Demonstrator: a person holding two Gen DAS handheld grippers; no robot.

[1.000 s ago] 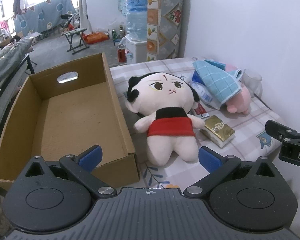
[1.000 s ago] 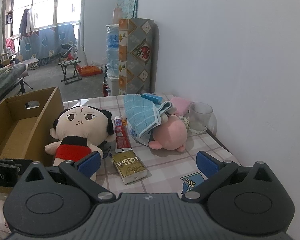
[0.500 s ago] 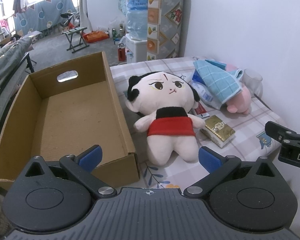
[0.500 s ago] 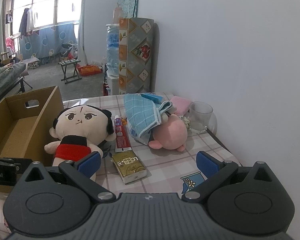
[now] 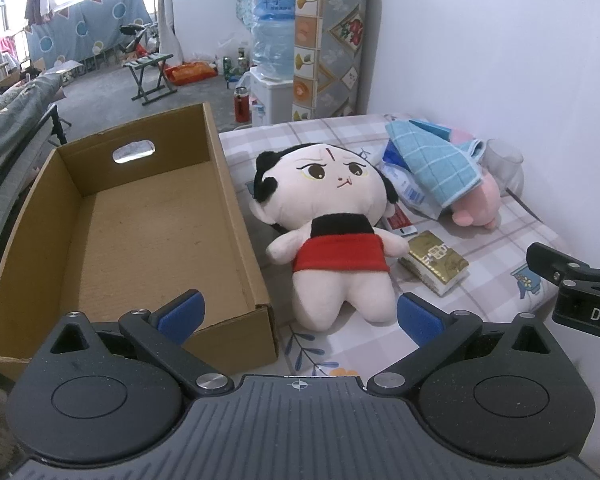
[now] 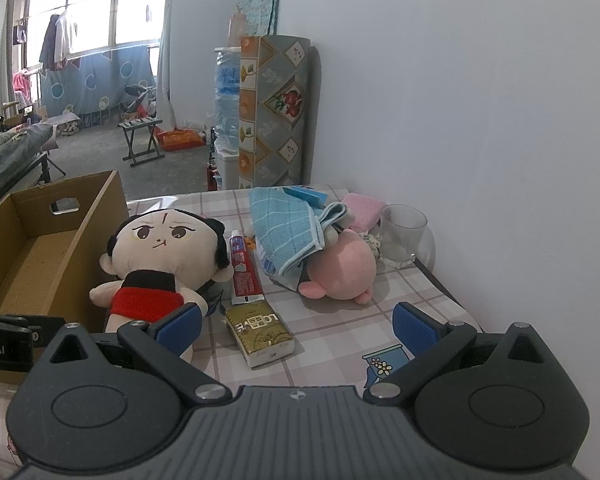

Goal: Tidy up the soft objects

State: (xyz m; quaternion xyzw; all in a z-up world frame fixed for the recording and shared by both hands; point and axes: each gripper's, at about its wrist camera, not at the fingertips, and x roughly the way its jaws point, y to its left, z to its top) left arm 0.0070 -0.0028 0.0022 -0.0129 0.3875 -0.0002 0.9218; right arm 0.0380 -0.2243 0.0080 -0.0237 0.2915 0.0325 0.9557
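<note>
A plush doll [image 5: 332, 220] with black hair and a red skirt lies face up on the checked tablecloth, right of an empty cardboard box [image 5: 132, 224]. It also shows in the right wrist view [image 6: 160, 256]. A pink plush [image 6: 340, 268] lies further right, partly under a blue checked cloth [image 6: 288, 228]; a pink cloth [image 6: 364, 208] lies behind. My left gripper [image 5: 300, 312] is open and empty, just short of the doll's legs. My right gripper [image 6: 296, 324] is open and empty above a tissue pack [image 6: 260, 332].
A toothpaste tube [image 6: 244, 268] lies between the doll and the pink plush. A glass cup [image 6: 402, 232] stands by the white wall at the right. The table's right edge runs close to the wall. A water dispenser [image 5: 274, 64] stands beyond the table.
Almost nothing has changed. Both grippers stay open in nearly the same places; the objects have not moved.
</note>
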